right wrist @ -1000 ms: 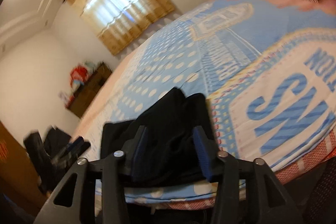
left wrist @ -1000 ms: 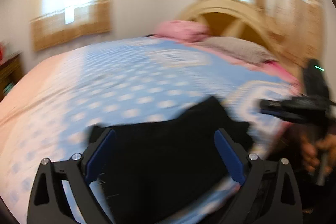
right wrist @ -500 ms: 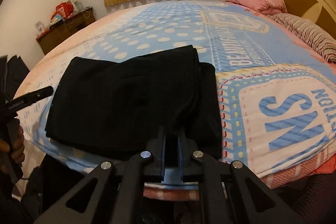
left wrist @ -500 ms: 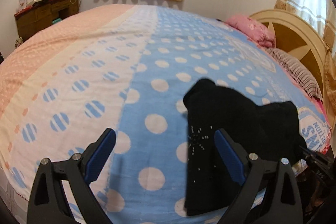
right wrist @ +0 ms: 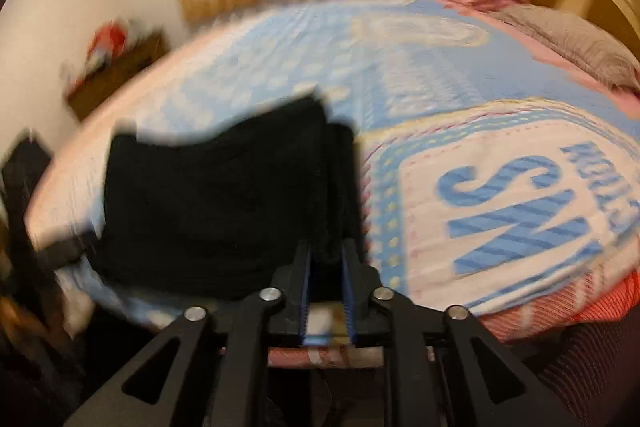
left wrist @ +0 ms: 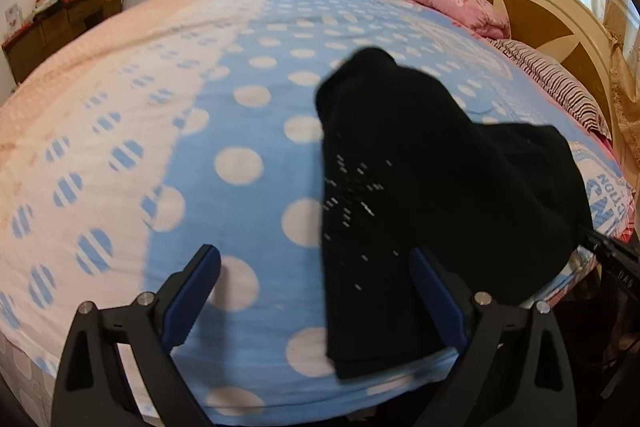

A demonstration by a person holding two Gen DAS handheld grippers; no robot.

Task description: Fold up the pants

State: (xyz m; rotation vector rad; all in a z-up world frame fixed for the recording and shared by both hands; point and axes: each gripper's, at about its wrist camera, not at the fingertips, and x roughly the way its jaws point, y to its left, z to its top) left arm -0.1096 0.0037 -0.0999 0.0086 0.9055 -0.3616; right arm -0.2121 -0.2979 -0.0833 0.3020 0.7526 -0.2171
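Black pants [left wrist: 420, 179] lie folded in a compact stack near the bed's front edge, also seen in the blurred right wrist view as black pants [right wrist: 216, 203]. My left gripper [left wrist: 312, 253] is open and hovers low over the bedspread. Its right finger is over the pants' near left part and its left finger is over bare bedspread. My right gripper [right wrist: 327, 247] has its jaws narrow at the pants' right front edge. The jaws are opening, and dark fabric still fills the gap between the pads. The right gripper's tip [left wrist: 612, 255] pokes in at the left view's right side.
The bed carries a blue polka-dot and pink bedspread [left wrist: 248, 163] with a lettered panel [right wrist: 516, 203]. A pink pillow [left wrist: 460, 7], a striped pillow [left wrist: 556, 87] and a cream headboard [left wrist: 560, 27] stand at the right. A cluttered wooden dresser [left wrist: 60, 23] is at the far left.
My left gripper has sunk closer to the bed and stayed open. My right gripper's jaws went from wide to nearly shut at the pants' edge, then parted slightly, and its view is now blurred.
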